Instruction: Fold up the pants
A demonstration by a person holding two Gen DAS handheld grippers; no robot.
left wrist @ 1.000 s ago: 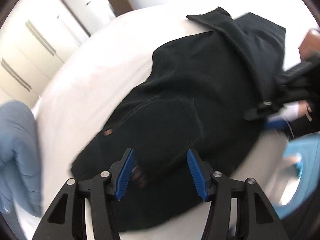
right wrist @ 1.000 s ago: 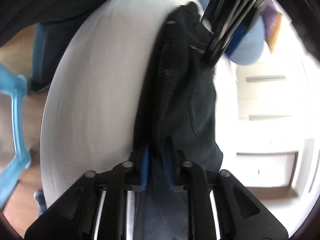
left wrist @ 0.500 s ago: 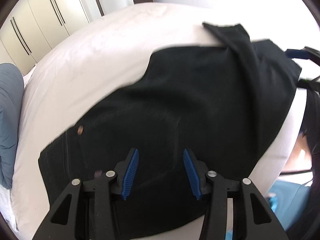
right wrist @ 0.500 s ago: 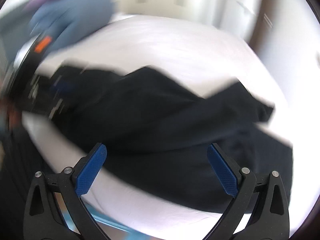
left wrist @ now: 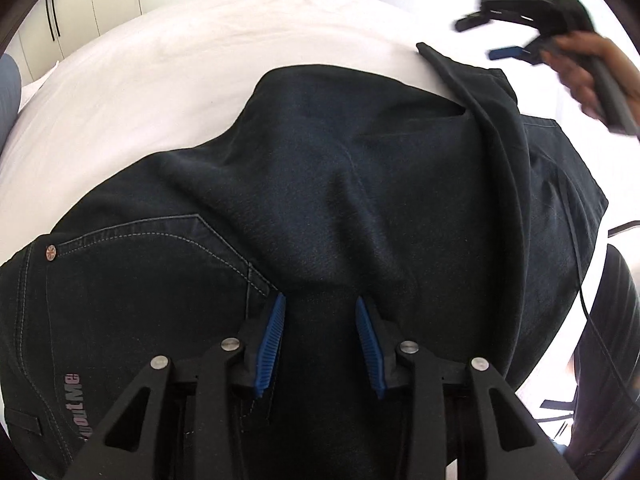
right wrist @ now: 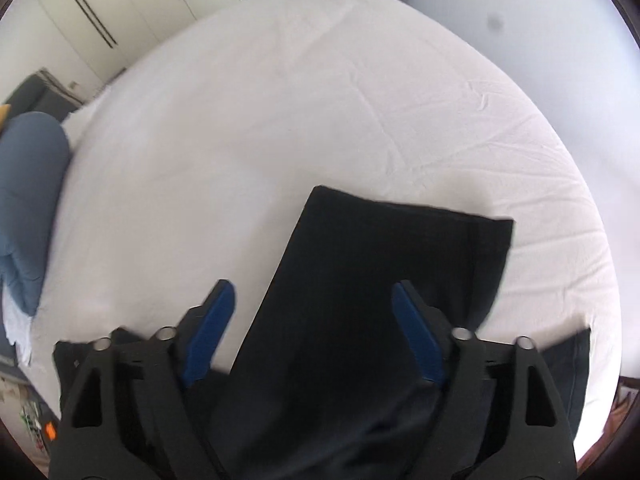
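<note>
While the left gripper [left wrist: 320, 320] narrows, closing over dark denim pants [left wrist: 360, 200] on the white bed [left wrist: 160, 80], the empty right gripper [right wrist: 314, 316], wide but closing above the hems, risks pinching only 1 layer, dragging the fold askew.

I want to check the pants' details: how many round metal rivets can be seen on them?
1. The only visible rivet sits at the pocket corner on the left side of the black pants, in the left wrist view. Others may be hidden under folds.
</note>
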